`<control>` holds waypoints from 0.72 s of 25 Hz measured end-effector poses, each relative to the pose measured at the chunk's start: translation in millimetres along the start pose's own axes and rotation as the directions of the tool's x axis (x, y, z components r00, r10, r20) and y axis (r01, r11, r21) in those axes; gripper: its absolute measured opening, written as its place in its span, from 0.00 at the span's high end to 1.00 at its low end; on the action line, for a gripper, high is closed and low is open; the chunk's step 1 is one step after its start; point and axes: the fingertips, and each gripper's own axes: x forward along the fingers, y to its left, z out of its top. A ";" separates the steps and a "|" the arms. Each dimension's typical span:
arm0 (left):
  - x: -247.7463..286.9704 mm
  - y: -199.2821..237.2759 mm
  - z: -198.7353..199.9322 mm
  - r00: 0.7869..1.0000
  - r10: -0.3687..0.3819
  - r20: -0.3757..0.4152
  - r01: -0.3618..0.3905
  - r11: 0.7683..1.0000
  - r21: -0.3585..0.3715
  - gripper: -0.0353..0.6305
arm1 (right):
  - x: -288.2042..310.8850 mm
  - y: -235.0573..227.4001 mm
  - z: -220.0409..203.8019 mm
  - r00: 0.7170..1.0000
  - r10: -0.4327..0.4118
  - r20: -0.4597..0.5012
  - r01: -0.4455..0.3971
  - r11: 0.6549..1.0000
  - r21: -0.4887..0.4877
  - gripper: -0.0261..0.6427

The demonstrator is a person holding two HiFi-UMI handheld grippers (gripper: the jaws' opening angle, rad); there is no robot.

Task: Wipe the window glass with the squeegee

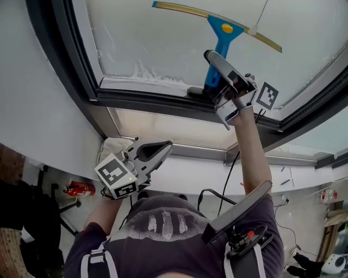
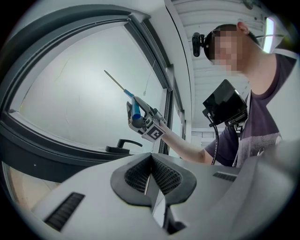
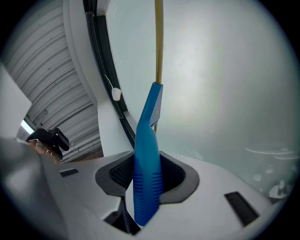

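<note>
A squeegee [image 1: 221, 38] with a blue handle and a long yellow blade [image 1: 179, 9] rests against the window glass [image 1: 163, 43]. My right gripper [image 1: 215, 89] is shut on the blue handle [image 3: 146, 178], which runs up between its jaws to the blade [image 3: 158, 42]. In the left gripper view the squeegee [image 2: 134, 108] and the right gripper show small against the pane. My left gripper [image 1: 163, 149] hangs low by the person's chest, away from the glass. Its jaws are shut with nothing between them [image 2: 151, 177].
A dark window frame [image 1: 147, 100] borders the pane, with a black window handle [image 2: 123, 146] on its lower bar. A soapy or frosty streak [image 1: 147, 73] lies along the glass bottom edge. A thin cord [image 1: 261, 19] hangs beside the blade. A red extinguisher [image 1: 80, 189] stands on the floor below.
</note>
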 end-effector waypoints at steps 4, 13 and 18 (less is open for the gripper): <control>-2.0 1.3 -1.7 1.000 0.009 0.000 -0.009 1.000 -0.006 0.94 | -6.2 -6.3 -8.5 1.000 -0.012 -0.014 0.013 1.000 0.010 0.76; -2.3 0.6 -6.2 1.000 0.022 -0.010 -0.022 1.000 -0.010 0.93 | -17.7 -18.6 -25.4 0.999 -0.026 -0.030 0.028 0.998 0.049 0.76; -1.7 -1.5 -8.9 0.999 0.029 -0.019 -0.029 0.999 -0.012 0.94 | -23.6 -20.6 -33.5 0.999 -0.031 -0.037 0.033 0.996 0.083 0.76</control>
